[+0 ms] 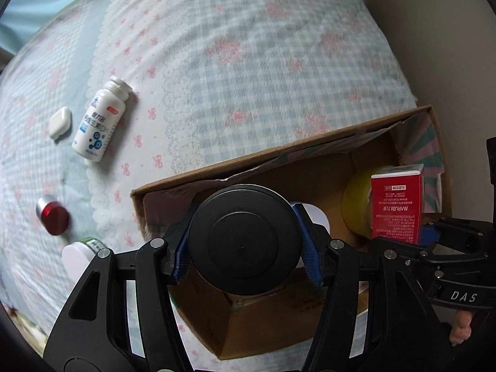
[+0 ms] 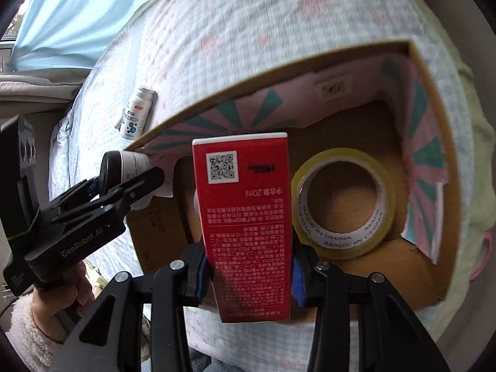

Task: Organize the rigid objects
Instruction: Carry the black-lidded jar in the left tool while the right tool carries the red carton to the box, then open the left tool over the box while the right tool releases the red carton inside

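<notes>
1. An open brown cardboard box (image 2: 431,161), lined with pink and teal printed paper, rests on a bed covered in a blue-checked sheet with pink bows (image 1: 248,62); it serves as the landmark here.
2. Inside the box, against its far right corner, lies a roll of yellowish clear packing tape (image 2: 342,204) with a white core, already put away.
3. The left gripper (image 1: 245,245) has its blue-padded fingers clenched on a white jar with a round black lid (image 1: 245,238), holding it above the near left part of the box opening.
4. The right gripper (image 2: 248,276) is clamped on a tall red carton with white printed text and a QR code (image 2: 245,217), held above the box just left of the tape roll.
5. Neither held item appears to rest on the box floor yet, so both placements look unfinished.
6. Outside the box, well to its left on the sheet, lie four loose things: a white plastic pill bottle with a blue printed label (image 1: 100,121), a small white rounded-square case (image 1: 60,122) just beside it, a short cylinder with a glossy red cap and silver side (image 1: 52,218), and, nearest the left gripper, a white-capped container with a green label (image 1: 82,255), partly hidden.
7. As a judgement, the task is roughly at its midpoint: one item is stored, two are about to go in, and four wait on the sheet.
</notes>
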A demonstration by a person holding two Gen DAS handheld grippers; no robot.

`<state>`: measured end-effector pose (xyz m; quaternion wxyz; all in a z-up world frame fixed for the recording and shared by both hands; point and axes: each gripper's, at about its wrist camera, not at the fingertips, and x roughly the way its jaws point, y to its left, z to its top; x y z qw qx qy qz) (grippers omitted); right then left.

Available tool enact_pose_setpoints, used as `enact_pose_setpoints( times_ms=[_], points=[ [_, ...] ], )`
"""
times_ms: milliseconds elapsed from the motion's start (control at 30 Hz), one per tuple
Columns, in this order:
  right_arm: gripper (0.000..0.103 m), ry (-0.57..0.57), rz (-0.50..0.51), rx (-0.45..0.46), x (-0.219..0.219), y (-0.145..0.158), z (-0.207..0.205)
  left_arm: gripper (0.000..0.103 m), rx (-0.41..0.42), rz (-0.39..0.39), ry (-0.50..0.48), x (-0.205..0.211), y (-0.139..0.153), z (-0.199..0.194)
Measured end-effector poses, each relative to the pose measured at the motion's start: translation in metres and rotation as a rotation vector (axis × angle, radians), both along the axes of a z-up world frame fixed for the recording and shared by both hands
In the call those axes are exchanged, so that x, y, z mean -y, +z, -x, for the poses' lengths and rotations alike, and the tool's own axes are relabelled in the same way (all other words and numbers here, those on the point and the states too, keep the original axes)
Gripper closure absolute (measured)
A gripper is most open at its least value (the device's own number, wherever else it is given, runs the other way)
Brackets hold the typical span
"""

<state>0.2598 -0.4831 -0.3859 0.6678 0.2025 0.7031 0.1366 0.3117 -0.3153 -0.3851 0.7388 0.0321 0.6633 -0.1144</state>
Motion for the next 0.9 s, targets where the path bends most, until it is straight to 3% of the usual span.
enact_pose_setpoints(
  times_ms=[167, 233, 267, 300, 333, 767, 900],
  points=[
    [0.063, 0.001, -0.029, 0.024, -0.002, -0.004, 0.003, 0.048, -0.017, -0.017, -0.039, 0.006, -0.003, -0.004],
    [0.058, 0.001, -0.017, 0.041, -0.001, -0.005, 0.004, 0.028, -0.004, -0.010, -0.050, 0.006, 0.004, -0.003],
    [0.043, -0.009, -0.005, 0.053, 0.001, -0.003, 0.005, 0.000, 0.007, -0.006, -0.050, 0.005, 0.008, -0.003],
    [0.029, -0.026, 0.011, 0.073, 0.005, 0.001, 0.007, 0.000, 0.027, -0.005, -0.049, 0.004, 0.015, -0.003],
    [0.000, -0.035, 0.017, 0.098, 0.009, 0.006, 0.010, 0.000, 0.045, -0.011, -0.049, 0.002, 0.021, -0.003],
    [0.000, 0.002, 0.058, 0.230, 0.019, 0.026, 0.021, 0.000, 0.068, -0.035, 0.005, -0.027, 0.048, 0.012],
    [0.000, 0.062, 0.160, 0.234, 0.017, 0.035, 0.016, 0.000, 0.083, -0.021, 0.018, -0.032, 0.060, 0.020]
  ],
)
